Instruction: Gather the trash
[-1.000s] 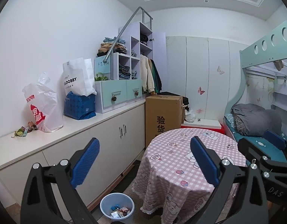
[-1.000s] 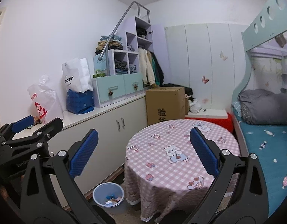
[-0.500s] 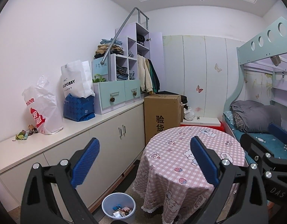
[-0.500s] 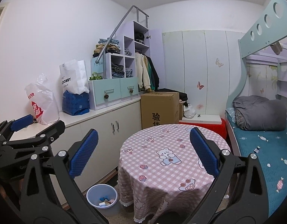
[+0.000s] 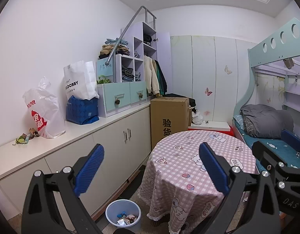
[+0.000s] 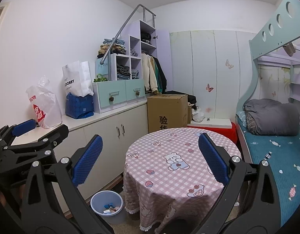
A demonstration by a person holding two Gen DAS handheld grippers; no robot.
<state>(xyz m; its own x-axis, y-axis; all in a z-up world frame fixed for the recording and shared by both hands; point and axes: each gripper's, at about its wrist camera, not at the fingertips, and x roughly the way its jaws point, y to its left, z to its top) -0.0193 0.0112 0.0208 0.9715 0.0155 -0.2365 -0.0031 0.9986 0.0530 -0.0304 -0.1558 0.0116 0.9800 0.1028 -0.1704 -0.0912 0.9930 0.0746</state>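
Observation:
A light blue trash bin (image 5: pixel 123 214) with wrappers inside stands on the floor between the cabinet and the round table; it also shows in the right wrist view (image 6: pixel 107 207). Small crumpled wrappers (image 5: pixel 25 138) lie on the white counter (image 5: pixel 75 134) beside a white and red plastic bag (image 5: pixel 43 110). My left gripper (image 5: pixel 150 167) is open and empty, held in the air above the bin and table edge. My right gripper (image 6: pixel 150 158) is open and empty over the table. The left gripper also shows in the right wrist view (image 6: pixel 29 136), at the left.
A round table with a pink checked cloth (image 5: pixel 200 167) stands in the middle. A cardboard box (image 5: pixel 169 115) stands behind it. A bunk bed with a grey blanket (image 6: pixel 270 117) is at the right. Bags (image 5: pixel 81 97) and a drawer shelf (image 5: pixel 122 95) stand on the counter.
Both views have pulled back and shifted slightly; the table and bin sit a little farther off and lower. Both grippers stay open and empty.

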